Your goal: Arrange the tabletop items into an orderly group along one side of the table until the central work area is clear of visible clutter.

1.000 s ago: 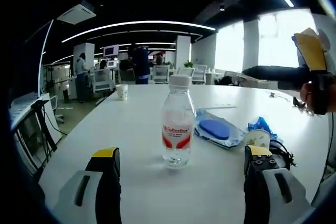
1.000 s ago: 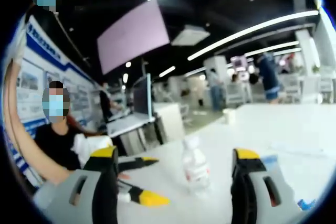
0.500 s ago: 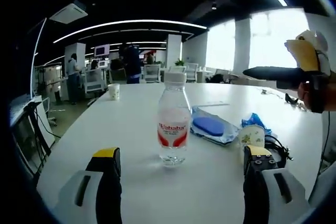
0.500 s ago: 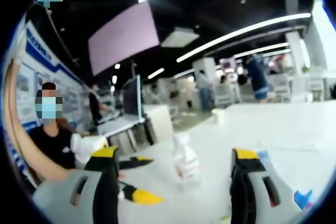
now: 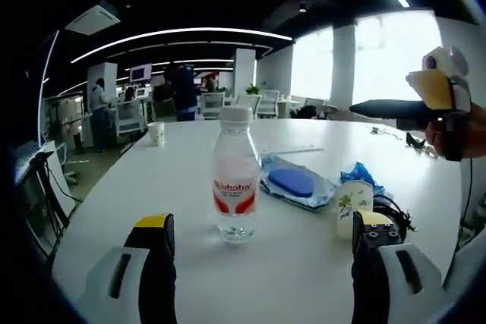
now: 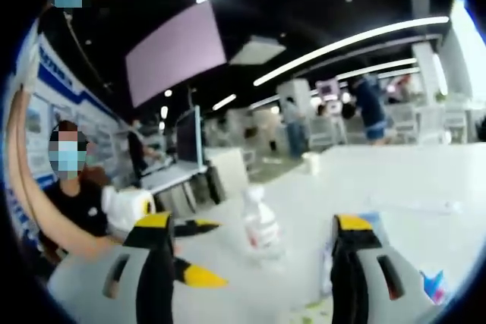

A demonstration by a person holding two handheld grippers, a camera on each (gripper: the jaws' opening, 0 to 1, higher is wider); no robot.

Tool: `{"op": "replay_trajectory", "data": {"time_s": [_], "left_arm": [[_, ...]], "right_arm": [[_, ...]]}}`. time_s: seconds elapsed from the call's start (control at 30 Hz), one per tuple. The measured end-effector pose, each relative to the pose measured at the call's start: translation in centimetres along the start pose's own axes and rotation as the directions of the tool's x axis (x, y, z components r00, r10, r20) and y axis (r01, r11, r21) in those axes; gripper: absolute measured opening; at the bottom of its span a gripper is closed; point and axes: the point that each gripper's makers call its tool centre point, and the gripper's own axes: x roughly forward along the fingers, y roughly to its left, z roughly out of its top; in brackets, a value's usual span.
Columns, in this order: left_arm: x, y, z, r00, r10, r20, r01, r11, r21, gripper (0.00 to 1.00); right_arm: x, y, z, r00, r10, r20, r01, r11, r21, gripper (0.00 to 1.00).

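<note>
A clear water bottle (image 5: 234, 176) with a red label and white cap stands upright on the white table (image 5: 152, 187). Right of it lie a blue pad in a clear plastic pack (image 5: 292, 182), a crumpled blue wrapper (image 5: 359, 174), a small patterned paper cup (image 5: 353, 204) and a black cable (image 5: 393, 210). My left gripper (image 5: 263, 221) is open, low over the near table edge, short of the bottle. My right gripper (image 5: 410, 108) hovers high at the right, held by a hand. In the right gripper view my right gripper (image 6: 253, 222) is open, with the bottle (image 6: 260, 225) beyond it and the left gripper's yellow fingertips (image 6: 199, 277) at lower left.
A plain paper cup (image 5: 156, 133) stands far back on the left of the table. A seated person (image 6: 72, 210) is at the table's near side in the right gripper view. Office chairs and standing people are behind the table's far edge.
Both cameras have shifted, so the bottle sits further left in each view. The table items have not moved. Both grippers stay open.
</note>
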Motion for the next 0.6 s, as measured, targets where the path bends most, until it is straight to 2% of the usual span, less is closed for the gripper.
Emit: {"op": "replay_trajectory", "data": {"time_s": [0.2,0.37,0.5,0.6], "left_arm": [[-0.6,-0.4,-0.9,1.0,-0.009,-0.01,0.009,1.0,-0.007,0.98],[-0.6,-1.4,-2.2,0.999,-0.02,-0.039,0.02,1.0,0.004,0.98],[-0.8,-2.1,-2.8,0.997,-0.021,-0.073,0.022,1.0,0.018,0.97],[-1.0,-2.4,-2.8,0.997,-0.021,-0.068,0.022,1.0,0.017,0.96]], "right_arm": [[-0.7,-0.7,-0.6,0.999,0.037,-0.027,-0.038,0.999,-0.026,0.78],[-1.5,-1.4,-1.3,0.996,0.06,-0.063,-0.06,0.998,0.002,0.75],[-2.1,-1.7,-1.9,0.992,0.087,-0.093,-0.08,0.994,0.072,0.65],[-2.4,-2.5,-3.3,0.983,0.091,-0.161,-0.066,0.985,0.159,0.61]]}}
